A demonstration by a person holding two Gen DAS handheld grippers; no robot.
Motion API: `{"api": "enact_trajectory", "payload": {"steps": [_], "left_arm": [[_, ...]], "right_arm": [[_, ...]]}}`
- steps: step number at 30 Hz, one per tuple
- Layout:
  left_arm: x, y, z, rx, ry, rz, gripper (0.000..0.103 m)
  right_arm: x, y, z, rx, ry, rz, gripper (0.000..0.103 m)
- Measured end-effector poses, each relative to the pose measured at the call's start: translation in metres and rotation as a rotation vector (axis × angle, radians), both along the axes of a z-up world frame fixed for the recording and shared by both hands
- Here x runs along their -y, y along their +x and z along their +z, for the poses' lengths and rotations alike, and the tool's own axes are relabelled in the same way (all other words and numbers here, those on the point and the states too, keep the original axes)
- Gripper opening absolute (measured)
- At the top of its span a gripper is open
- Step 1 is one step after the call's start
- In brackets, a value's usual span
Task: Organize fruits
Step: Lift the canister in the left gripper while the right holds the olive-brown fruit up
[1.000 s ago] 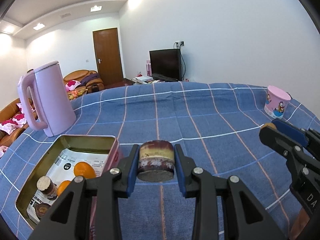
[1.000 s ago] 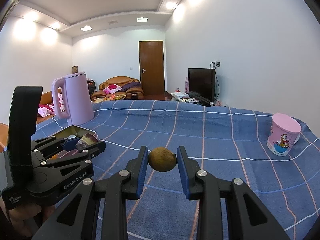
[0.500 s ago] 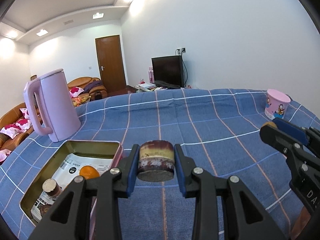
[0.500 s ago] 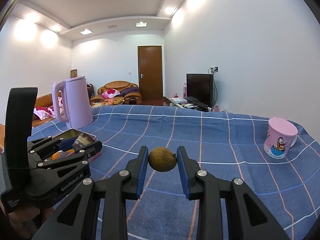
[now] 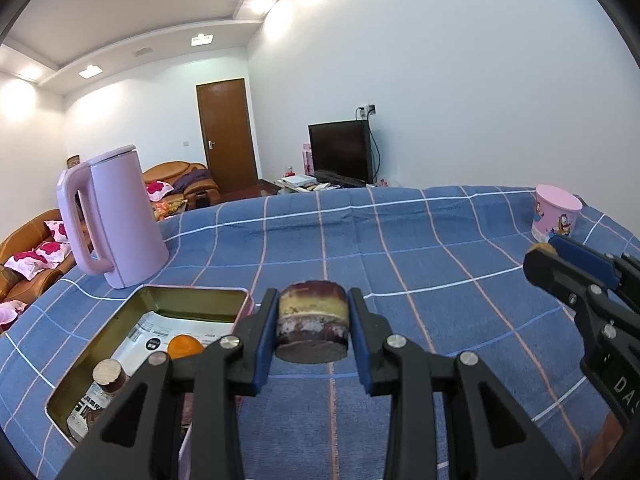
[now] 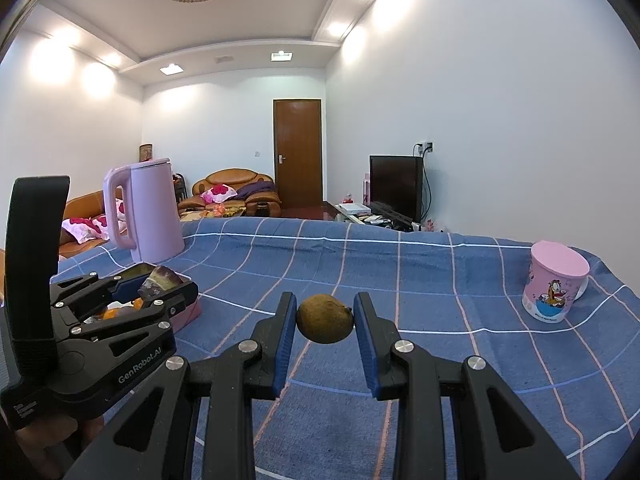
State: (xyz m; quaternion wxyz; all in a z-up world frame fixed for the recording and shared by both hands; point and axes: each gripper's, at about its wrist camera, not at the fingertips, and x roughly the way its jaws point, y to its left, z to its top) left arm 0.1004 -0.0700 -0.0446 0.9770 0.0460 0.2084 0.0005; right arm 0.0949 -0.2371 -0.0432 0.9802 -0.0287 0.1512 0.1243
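At far left on the blue checked cloth, pink kettle [image 5: 114, 216] upright, just behind open metal tin [image 5: 192, 300] holding an orange fruit [image 5: 185, 346] and a small capped jar [image 5: 107, 376] on printed packets. Right of the tin, left gripper [image 5: 313, 330] lifted above the cloth, jaws clamped on a layered brown cylinder [image 5: 313, 326]. Farther right, right gripper [image 6: 325, 320] also raised, jaws pinching a brown round fruit [image 6: 325, 319]; at far right, pink cartoon cup [image 6: 556, 282] upside down near the cloth's edge.
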Motion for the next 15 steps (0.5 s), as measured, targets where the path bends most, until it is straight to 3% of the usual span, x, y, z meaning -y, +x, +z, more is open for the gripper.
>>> {"api": "enact_trajectory", "payload": {"steps": [15], "left_arm": [[0.0006,-0.0102,0.0035,0.056,0.017,0.027,0.035]], "right_arm": [[0.0008,-0.0061,0.0016,0.028,-0.004,-0.008,0.031]]}}
